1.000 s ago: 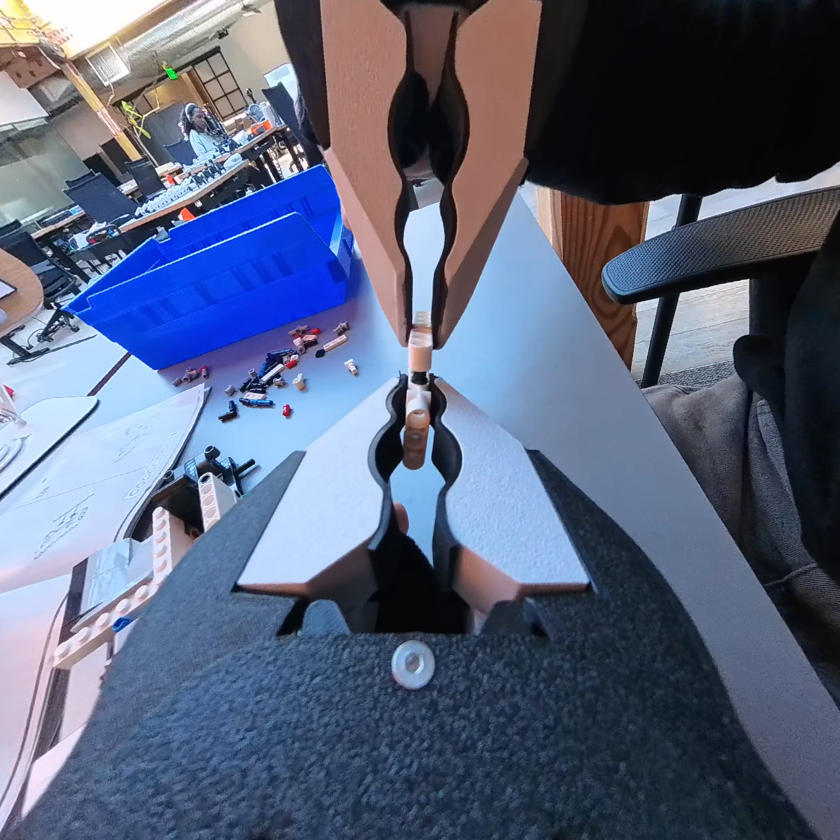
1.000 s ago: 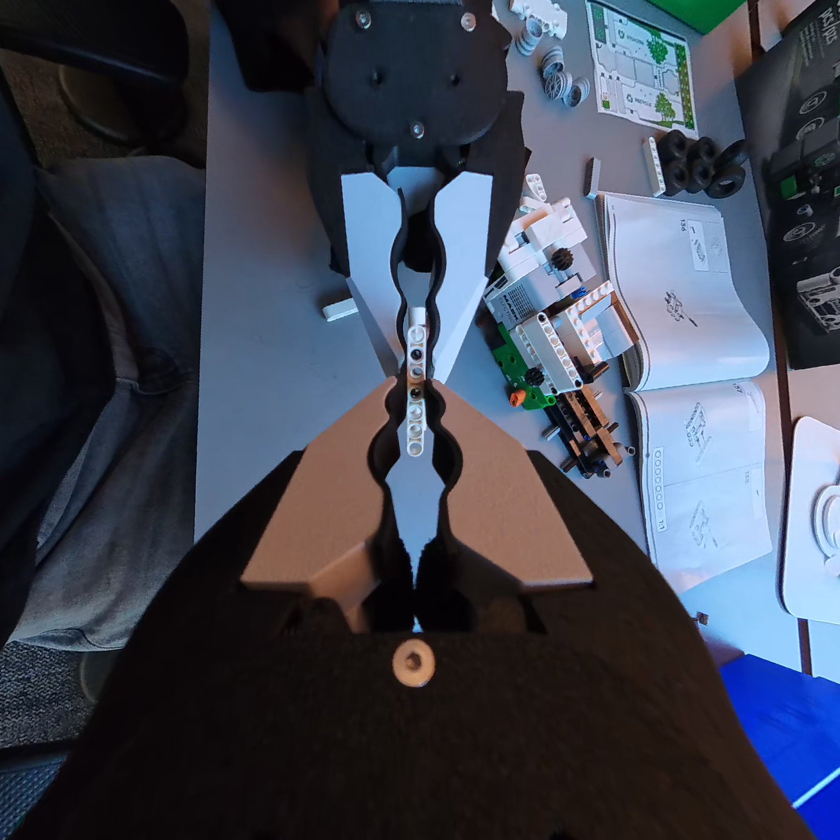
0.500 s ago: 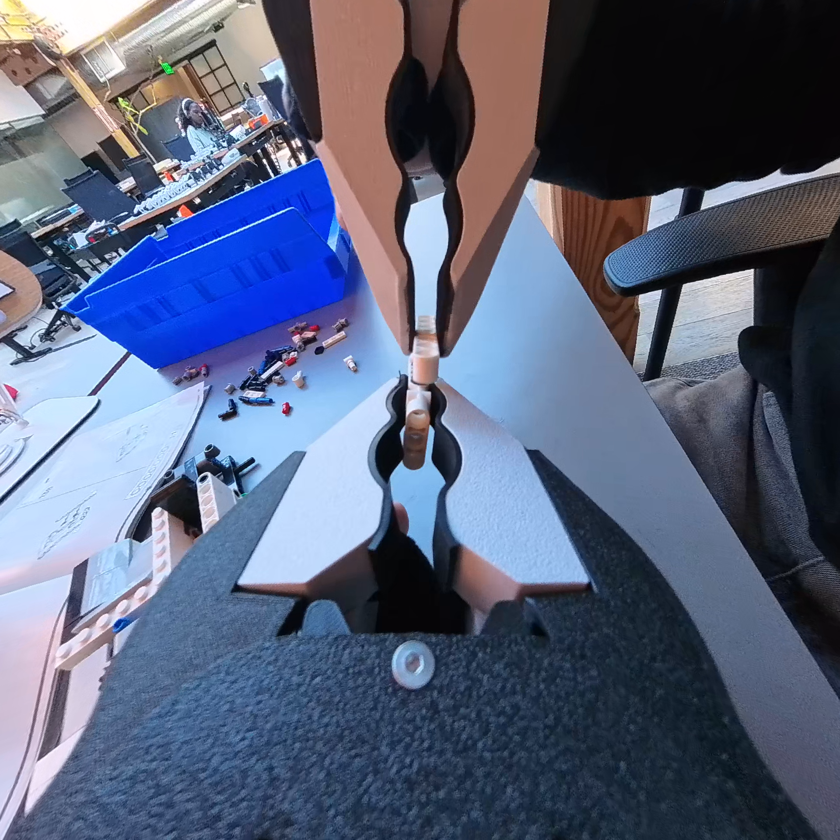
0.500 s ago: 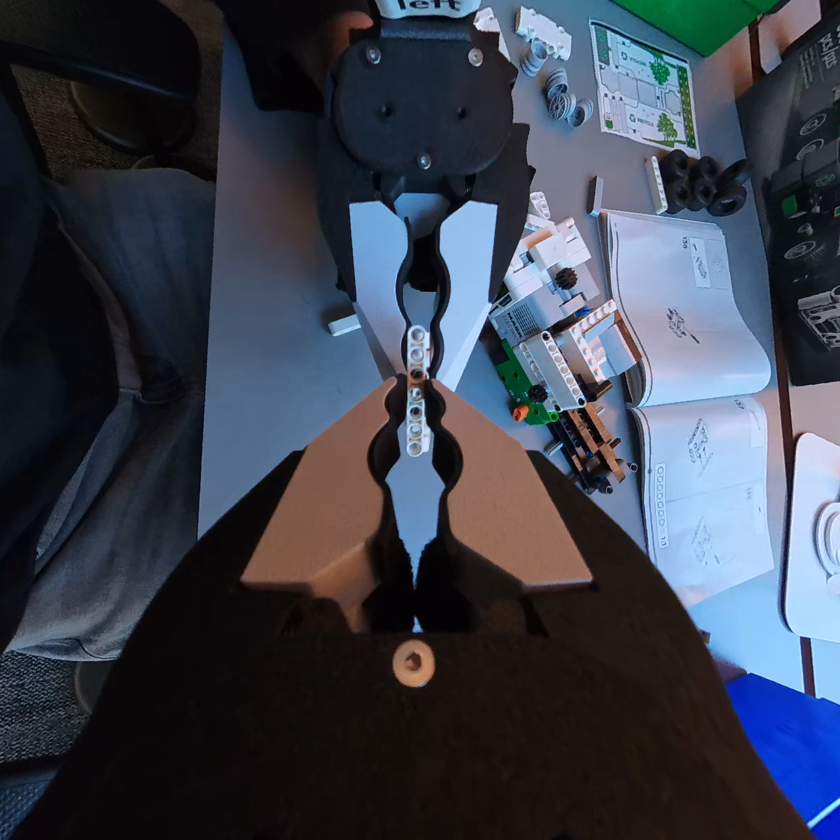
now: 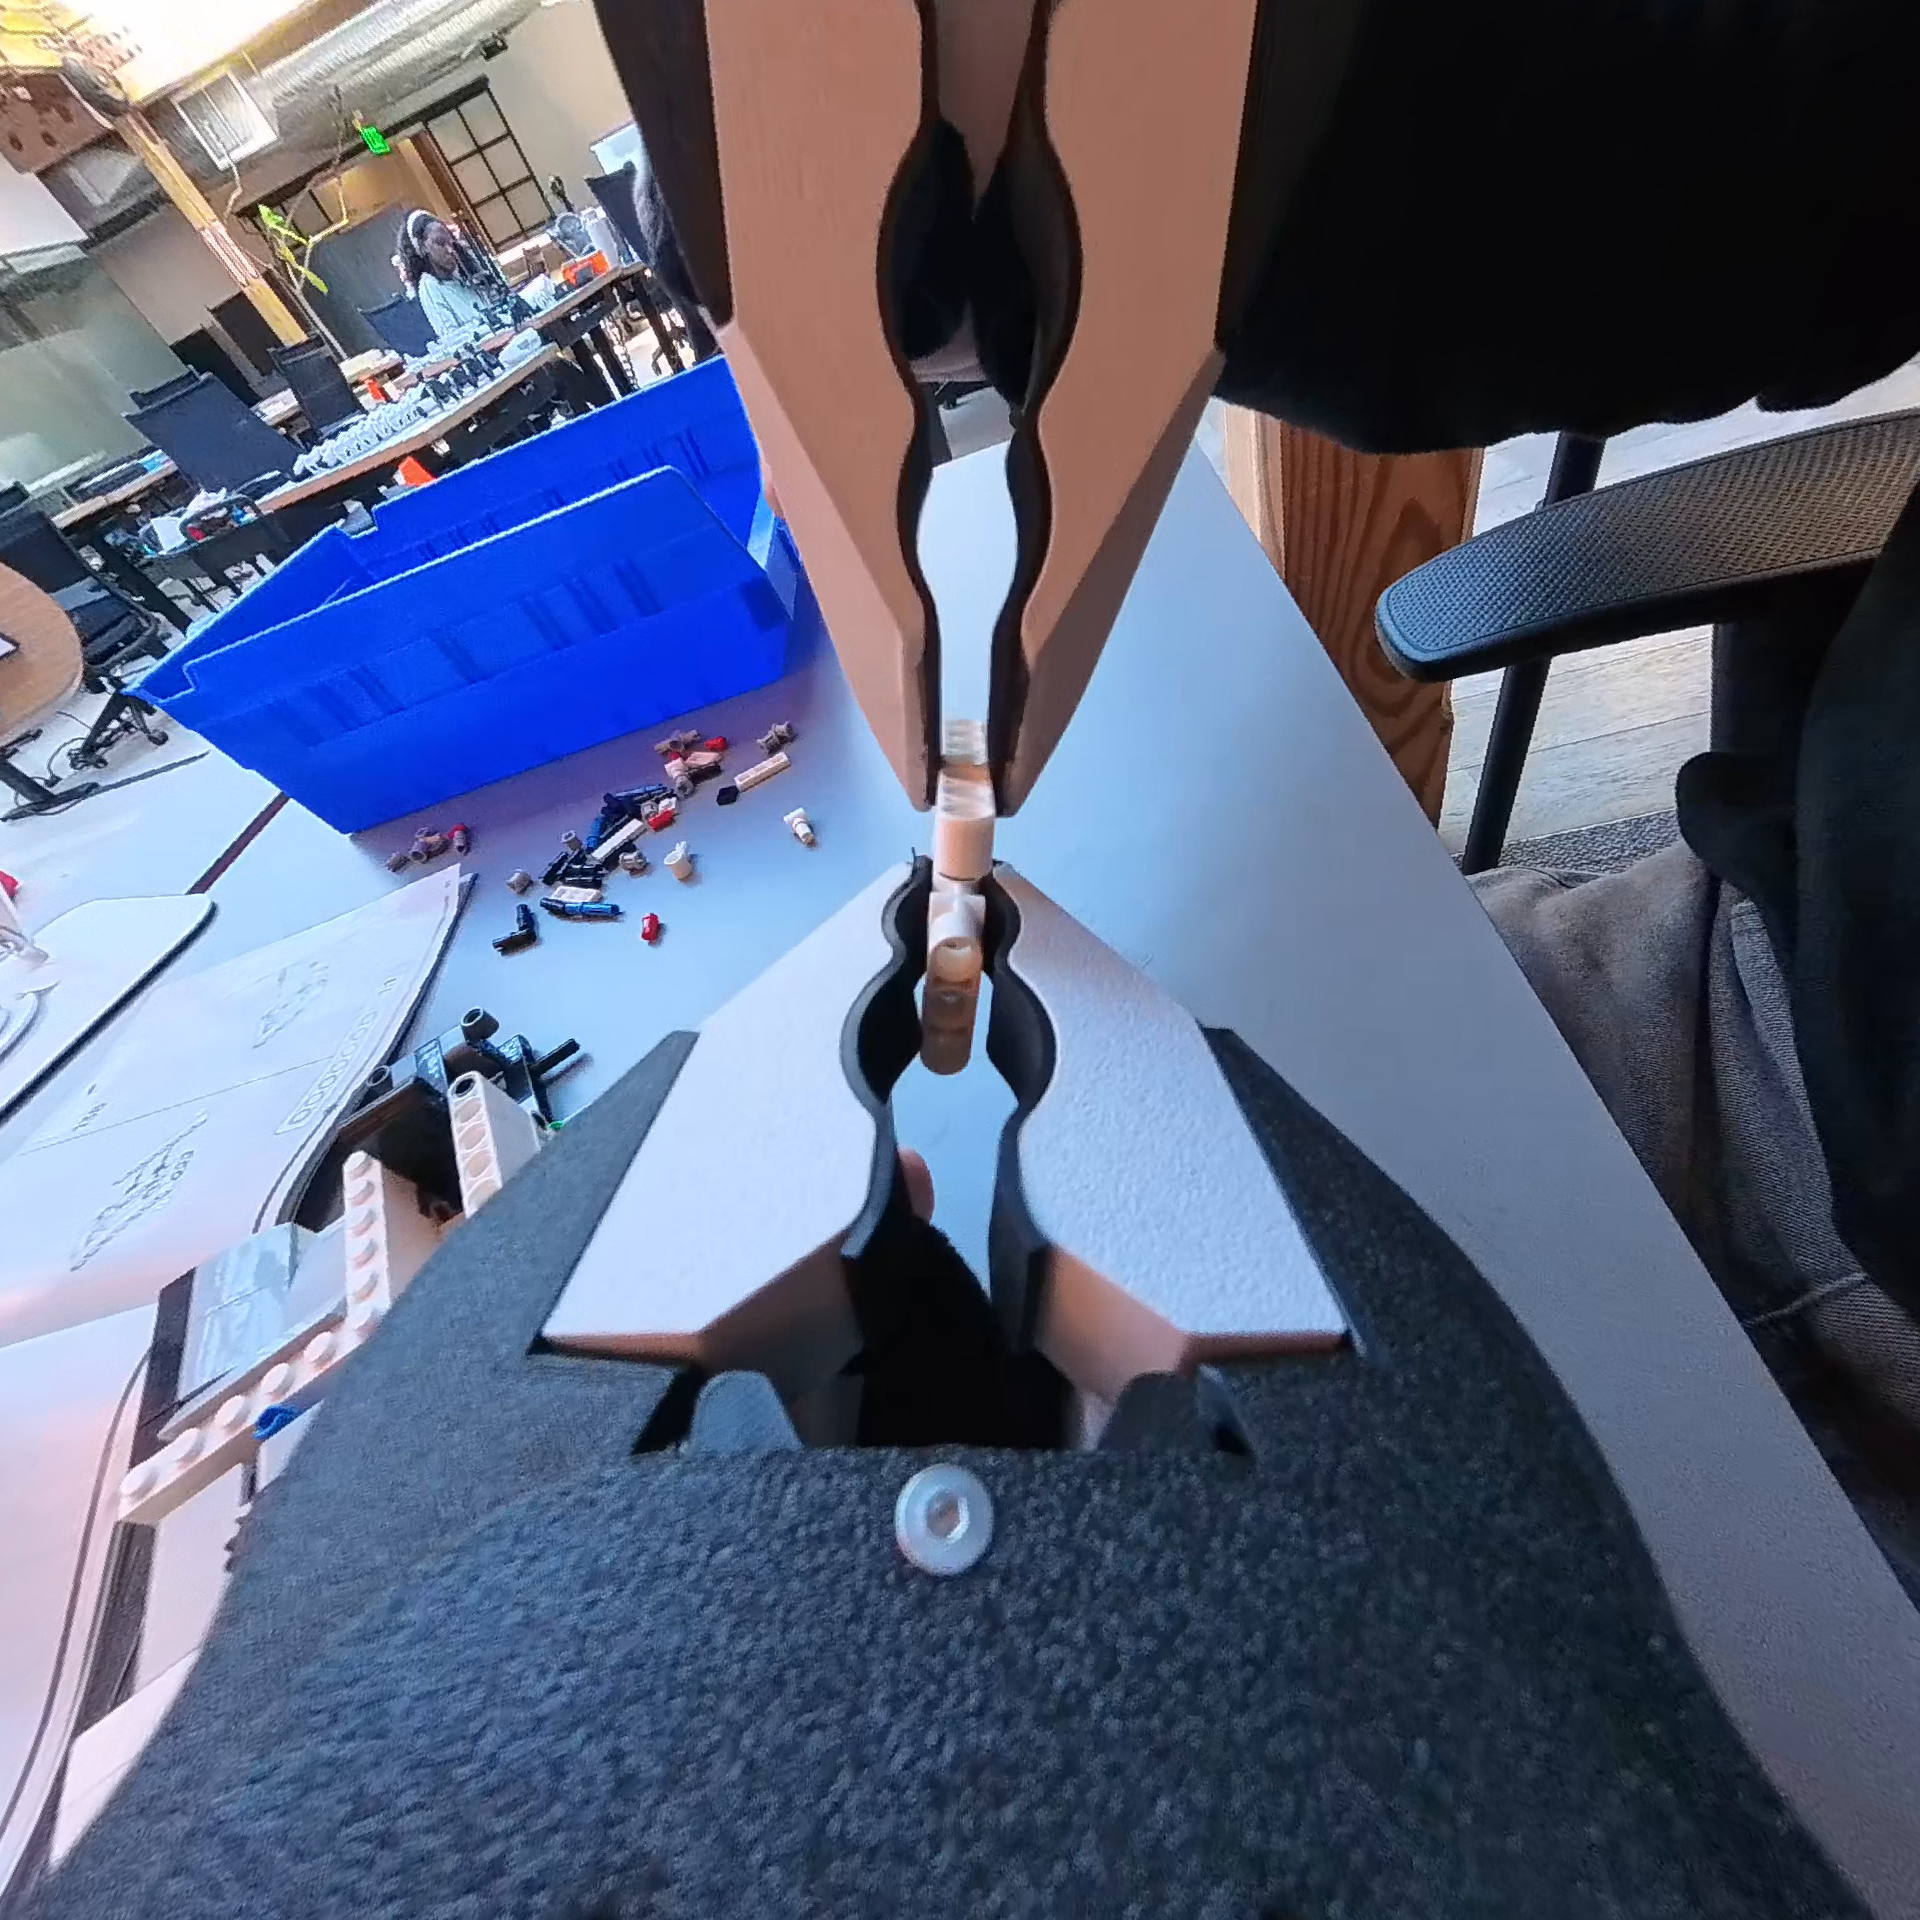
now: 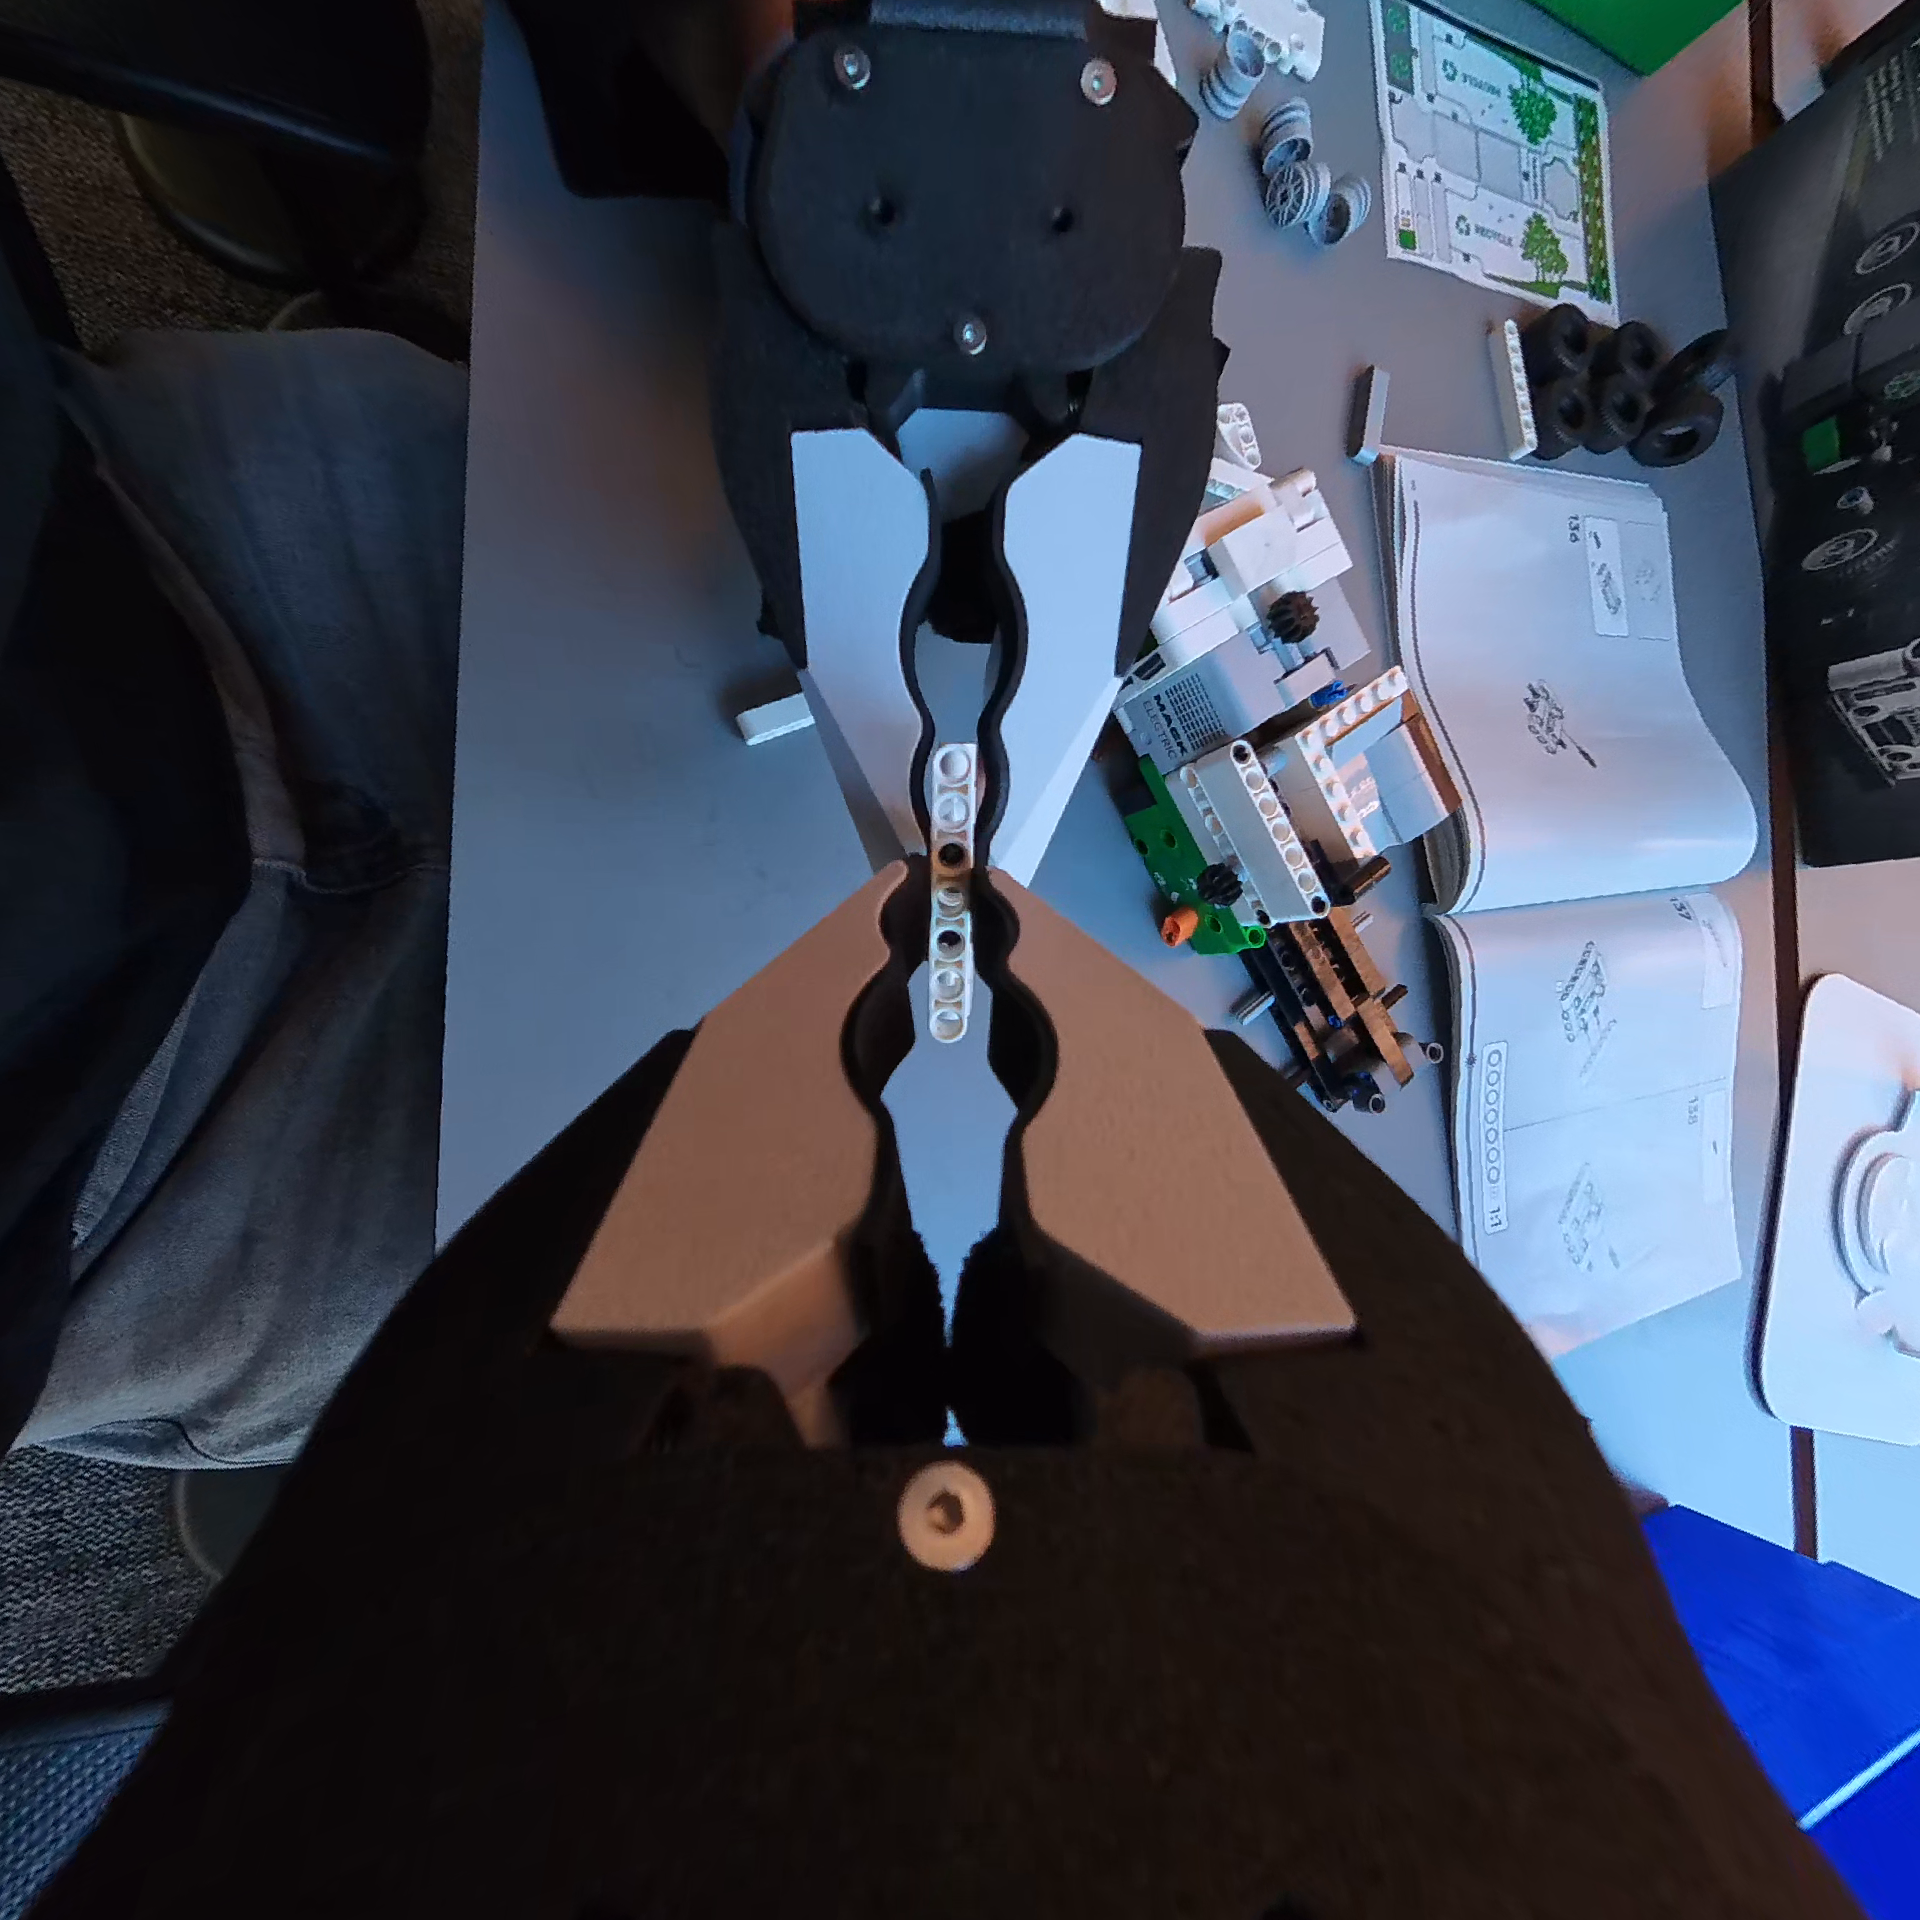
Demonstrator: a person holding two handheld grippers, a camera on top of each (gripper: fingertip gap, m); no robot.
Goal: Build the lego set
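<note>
A white beam with holes (image 6: 952, 894) is held in mid-air above the grey table (image 6: 613, 727), both grippers pinching it. The right gripper (image 6: 948, 883) grips its near half; the left gripper (image 6: 961, 831), at twelve o'clock, grips the far half, likely steadying it for a handover or pin fitting. The half-built model (image 6: 1262, 769) lies at two o'clock. At nine o'clock the table edge is near, leaving little room.

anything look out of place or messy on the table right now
Nothing looks damaged. The one untidy spot is a scatter of small loose pieces lying on the table in front of the blue bin, not in it. Both the left claw and right claw pinch the same white beam, which looks straight.
</note>
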